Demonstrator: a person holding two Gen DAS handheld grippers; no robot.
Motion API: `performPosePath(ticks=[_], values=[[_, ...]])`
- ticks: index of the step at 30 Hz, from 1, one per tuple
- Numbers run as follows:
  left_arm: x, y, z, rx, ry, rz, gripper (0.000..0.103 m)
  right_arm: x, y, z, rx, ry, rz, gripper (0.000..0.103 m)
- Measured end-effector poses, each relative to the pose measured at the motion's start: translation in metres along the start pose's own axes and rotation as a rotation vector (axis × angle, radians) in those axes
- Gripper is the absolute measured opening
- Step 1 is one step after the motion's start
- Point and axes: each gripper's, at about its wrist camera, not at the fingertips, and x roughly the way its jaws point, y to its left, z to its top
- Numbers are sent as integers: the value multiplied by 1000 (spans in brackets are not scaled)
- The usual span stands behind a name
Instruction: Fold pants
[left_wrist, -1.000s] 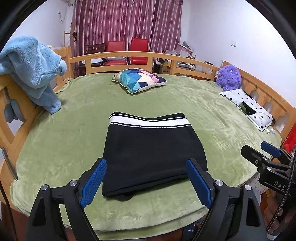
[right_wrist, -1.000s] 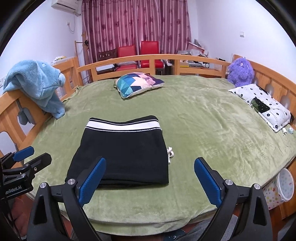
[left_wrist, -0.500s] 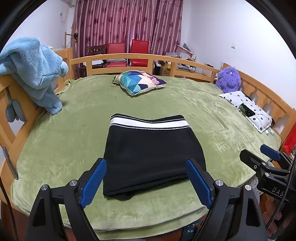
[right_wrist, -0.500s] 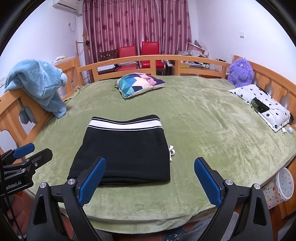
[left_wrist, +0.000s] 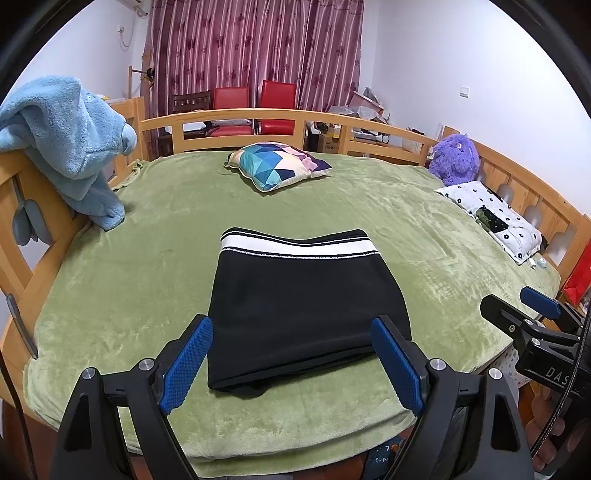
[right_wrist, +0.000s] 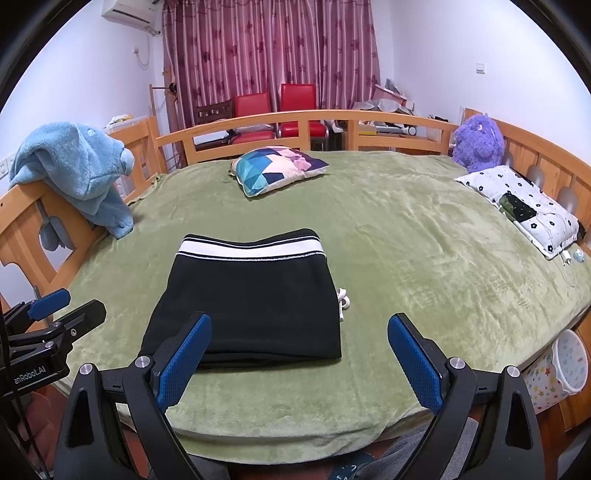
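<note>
Nearest the lens, the left gripper (left_wrist: 291, 354) is hovering above the near edge of the bed with its jaws spread wide and nothing between them; its blue pads (left_wrist: 186, 363) are framing the near hem of the pants without touching the cloth. The right gripper (right_wrist: 299, 358) is hanging in the same manner, jaws wide apart and empty, with the bundle sitting toward its 10 o'clock.

Just beyond, the pants (left_wrist: 303, 310) are lying as a compact black rectangle on the green blanket (left_wrist: 129, 295), striped waistband (left_wrist: 299, 247) at the 12 o'clock end. The fold is looking finished, or very nearly so. At the near edge a lower layer is peeking out beneath the top one, and in the right wrist view a white drawstring (right_wrist: 343, 299) is poking out at the bundle's 3 o'clock side.

Judging from this, any further touch is risking more than it is gaining: a pad dragging across the plush blanket could be sliding the top layer off the lower ones, and catching the loose drawstring could be pulling the stack askew.

Farther off, a patterned cushion (left_wrist: 277, 164) is resting at 12 o'clock, a blue plush towel (left_wrist: 70, 144) is draping over the rail at 10 o'clock, and a purple toy (left_wrist: 456, 158) is sitting at 2 o'clock.
</note>
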Motion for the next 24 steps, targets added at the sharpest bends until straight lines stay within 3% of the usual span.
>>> performPosePath(ticks=[24], values=[[-10, -1, 4, -8, -11, -7, 87, -3, 7, 2, -8, -4, 1, 95]])
